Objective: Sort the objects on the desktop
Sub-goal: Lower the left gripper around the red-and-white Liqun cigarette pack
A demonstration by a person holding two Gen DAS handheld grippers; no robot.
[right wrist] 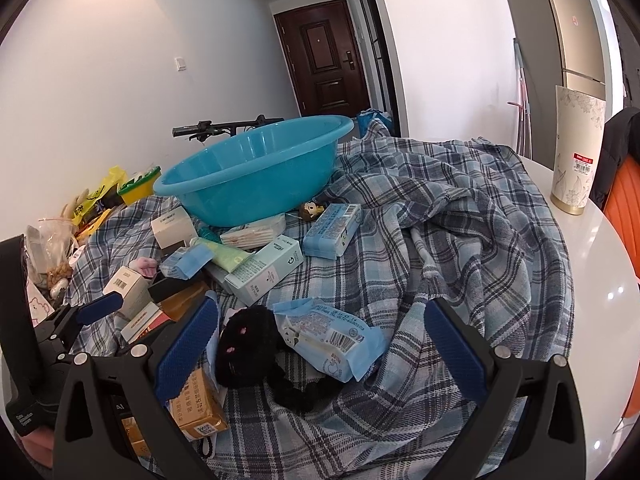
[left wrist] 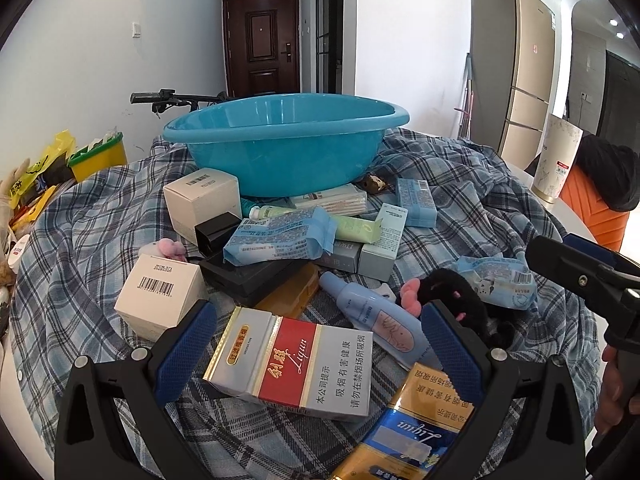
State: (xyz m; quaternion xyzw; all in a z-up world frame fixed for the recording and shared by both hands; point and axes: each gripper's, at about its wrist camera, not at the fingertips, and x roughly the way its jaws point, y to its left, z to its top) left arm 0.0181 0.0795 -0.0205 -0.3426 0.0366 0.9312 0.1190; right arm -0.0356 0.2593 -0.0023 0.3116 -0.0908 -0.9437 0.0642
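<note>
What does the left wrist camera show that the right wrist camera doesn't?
Only the left wrist view shows the silver and red cigarette pack face up between the open left tongs, and the light blue bottle lying beside it. Only the right wrist view shows the bare white tabletop past the cloth's edge, and the blue wipes packet between the open right tongs. Both show the blue basin, the plaid cloth, the black plush toy and the tall white cylinder.
</note>
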